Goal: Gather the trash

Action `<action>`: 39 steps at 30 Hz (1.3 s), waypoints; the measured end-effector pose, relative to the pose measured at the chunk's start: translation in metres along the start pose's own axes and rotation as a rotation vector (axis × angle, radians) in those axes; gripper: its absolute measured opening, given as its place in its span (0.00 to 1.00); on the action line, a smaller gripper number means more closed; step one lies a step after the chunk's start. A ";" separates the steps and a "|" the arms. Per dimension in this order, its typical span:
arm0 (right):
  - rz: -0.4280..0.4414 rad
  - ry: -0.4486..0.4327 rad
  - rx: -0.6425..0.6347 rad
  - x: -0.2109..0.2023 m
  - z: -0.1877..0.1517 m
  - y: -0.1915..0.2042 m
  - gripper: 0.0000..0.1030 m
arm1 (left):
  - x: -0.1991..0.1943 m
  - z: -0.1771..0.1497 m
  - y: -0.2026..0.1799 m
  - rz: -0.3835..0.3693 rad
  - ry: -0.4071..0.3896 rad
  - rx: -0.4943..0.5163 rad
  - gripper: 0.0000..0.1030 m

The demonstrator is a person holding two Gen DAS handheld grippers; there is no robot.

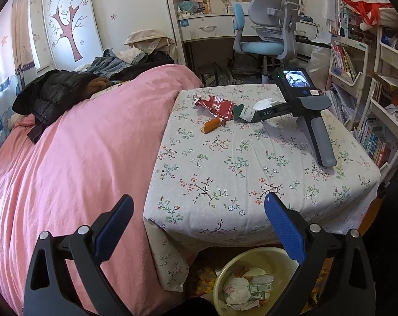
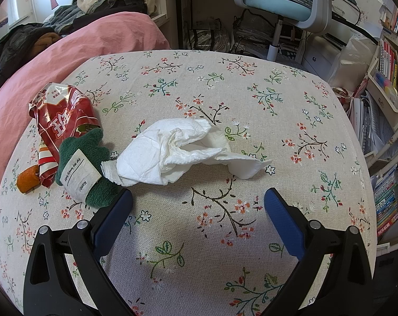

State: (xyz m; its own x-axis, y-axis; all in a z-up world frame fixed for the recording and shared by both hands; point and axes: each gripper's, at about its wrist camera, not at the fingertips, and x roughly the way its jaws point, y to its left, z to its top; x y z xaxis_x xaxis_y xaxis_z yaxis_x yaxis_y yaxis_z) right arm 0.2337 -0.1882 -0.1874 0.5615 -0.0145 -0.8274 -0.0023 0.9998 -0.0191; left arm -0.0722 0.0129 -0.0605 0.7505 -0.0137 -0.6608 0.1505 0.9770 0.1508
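Setting: a home, child's bedroom. Evidence: bed with pink duvet (image 1: 75, 142), heaped with clothes including a black puffer jacket (image 1: 51, 94); tree wall decal (image 1: 67, 29); white study desk (image 1: 209, 26) with a blue-and-grey ergonomic desk chair (image 1: 267, 26); bookshelves (image 1: 357, 60) crammed with books; small table under a floral tablecloth (image 2: 225, 79) beside the bed.

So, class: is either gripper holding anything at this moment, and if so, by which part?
Nothing is held. The left gripper and right gripper are both open and empty; the crumpled tissue lies untouched on the table.
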 end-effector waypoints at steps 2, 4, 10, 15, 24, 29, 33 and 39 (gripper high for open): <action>0.000 0.000 0.000 0.000 0.000 0.000 0.93 | 0.001 0.000 0.002 -0.002 0.003 -0.007 0.92; 0.000 0.000 0.000 0.000 0.000 0.000 0.93 | 0.003 0.001 0.006 -0.005 0.009 -0.024 0.92; 0.000 0.000 0.000 0.000 0.000 0.000 0.93 | 0.009 0.001 0.002 -0.005 0.029 -0.017 0.92; 0.000 0.000 0.000 0.000 0.000 0.000 0.93 | 0.014 0.000 0.006 0.017 0.048 -0.027 0.92; 0.000 0.000 0.000 0.000 0.000 0.000 0.93 | 0.038 0.006 0.055 -0.018 0.132 -0.292 0.92; 0.000 0.000 0.000 0.000 0.000 0.000 0.93 | 0.051 0.013 0.048 0.029 0.156 -0.288 0.92; 0.000 0.000 0.000 0.000 0.000 0.000 0.93 | 0.062 0.025 0.029 0.048 0.158 -0.216 0.92; 0.000 0.000 0.000 0.000 0.000 0.000 0.93 | 0.079 0.047 0.012 0.039 0.133 -0.187 0.92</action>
State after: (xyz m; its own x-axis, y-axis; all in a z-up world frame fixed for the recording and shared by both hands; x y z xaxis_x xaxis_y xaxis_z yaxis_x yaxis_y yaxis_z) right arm 0.2336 -0.1885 -0.1869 0.5616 -0.0141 -0.8273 -0.0026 0.9998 -0.0188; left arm 0.0190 0.0140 -0.0767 0.6601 0.0413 -0.7501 -0.0081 0.9988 0.0478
